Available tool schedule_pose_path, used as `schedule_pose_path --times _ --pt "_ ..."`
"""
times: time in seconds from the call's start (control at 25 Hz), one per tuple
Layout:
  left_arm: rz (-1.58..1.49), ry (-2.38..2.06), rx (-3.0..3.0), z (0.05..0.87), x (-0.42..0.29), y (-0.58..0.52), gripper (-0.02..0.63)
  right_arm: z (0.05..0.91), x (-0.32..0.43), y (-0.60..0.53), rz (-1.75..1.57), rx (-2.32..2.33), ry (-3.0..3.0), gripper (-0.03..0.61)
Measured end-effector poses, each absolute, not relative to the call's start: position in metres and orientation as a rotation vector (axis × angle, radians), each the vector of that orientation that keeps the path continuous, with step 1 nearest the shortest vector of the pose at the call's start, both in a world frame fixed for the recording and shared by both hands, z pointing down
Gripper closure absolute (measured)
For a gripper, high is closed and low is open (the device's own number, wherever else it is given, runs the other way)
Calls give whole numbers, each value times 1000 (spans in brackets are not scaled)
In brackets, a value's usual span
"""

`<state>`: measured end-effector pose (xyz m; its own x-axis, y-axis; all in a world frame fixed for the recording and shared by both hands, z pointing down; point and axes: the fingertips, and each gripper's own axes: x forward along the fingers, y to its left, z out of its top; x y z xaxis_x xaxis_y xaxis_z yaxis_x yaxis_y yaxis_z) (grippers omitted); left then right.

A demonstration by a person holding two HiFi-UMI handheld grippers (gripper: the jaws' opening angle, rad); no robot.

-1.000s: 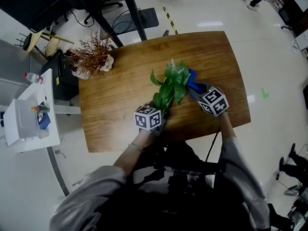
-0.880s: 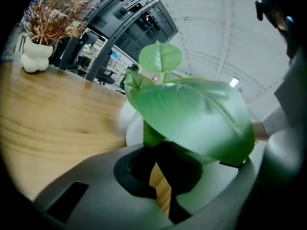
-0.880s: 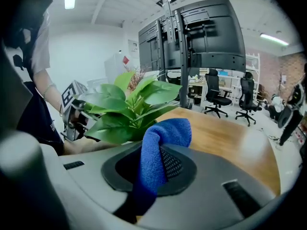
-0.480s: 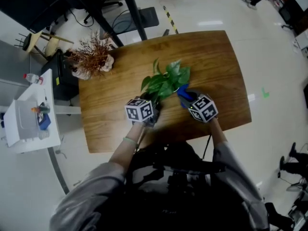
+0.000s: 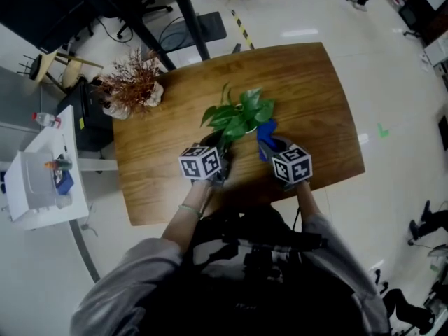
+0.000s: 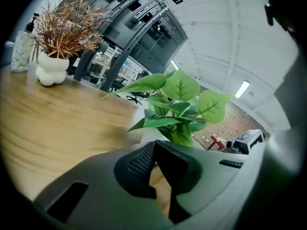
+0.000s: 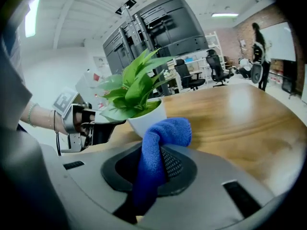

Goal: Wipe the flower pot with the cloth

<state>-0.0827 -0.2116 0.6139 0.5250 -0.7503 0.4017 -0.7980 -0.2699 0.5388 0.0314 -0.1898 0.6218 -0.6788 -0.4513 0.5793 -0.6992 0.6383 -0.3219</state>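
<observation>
A green leafy plant [image 5: 238,116] in a white flower pot [image 7: 148,119] stands near the middle of the wooden table [image 5: 308,82]. My left gripper [image 5: 218,151] comes at it from the near left, and its jaws are shut on the pot's rim [image 6: 144,134]. In the right gripper view the left gripper [image 7: 119,123] touches the rim. The right gripper [image 7: 156,150] is shut on a blue cloth [image 7: 163,138]. The cloth [image 5: 264,133] bulges out of the jaws, just right of the pot and close to its wall. Leaves hide most of the pot in the head view.
A dried brown plant in a white lumpy vase [image 5: 133,86] stands at the table's far left corner, with a clear bottle [image 6: 21,47] beside it. A white cart [image 5: 42,173] stands left of the table. Office chairs and a person [image 7: 256,42] are far behind.
Both grippers and the plant have shifted left and a little nearer. The plant has gone from leaning to more upright. The cloth has closed in on the pot's right side.
</observation>
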Motion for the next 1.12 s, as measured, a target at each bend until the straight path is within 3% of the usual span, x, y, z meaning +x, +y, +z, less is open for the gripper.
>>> schedule_pose_path --times 0.48,1.12 --pt "154 -1179 2258 562 -53 -180 608 559 51 -169 823 1217 -2466 523" --pt "116 -1188 2350 527 -38 -161 608 537 38 -144 770 1212 -2515 523"
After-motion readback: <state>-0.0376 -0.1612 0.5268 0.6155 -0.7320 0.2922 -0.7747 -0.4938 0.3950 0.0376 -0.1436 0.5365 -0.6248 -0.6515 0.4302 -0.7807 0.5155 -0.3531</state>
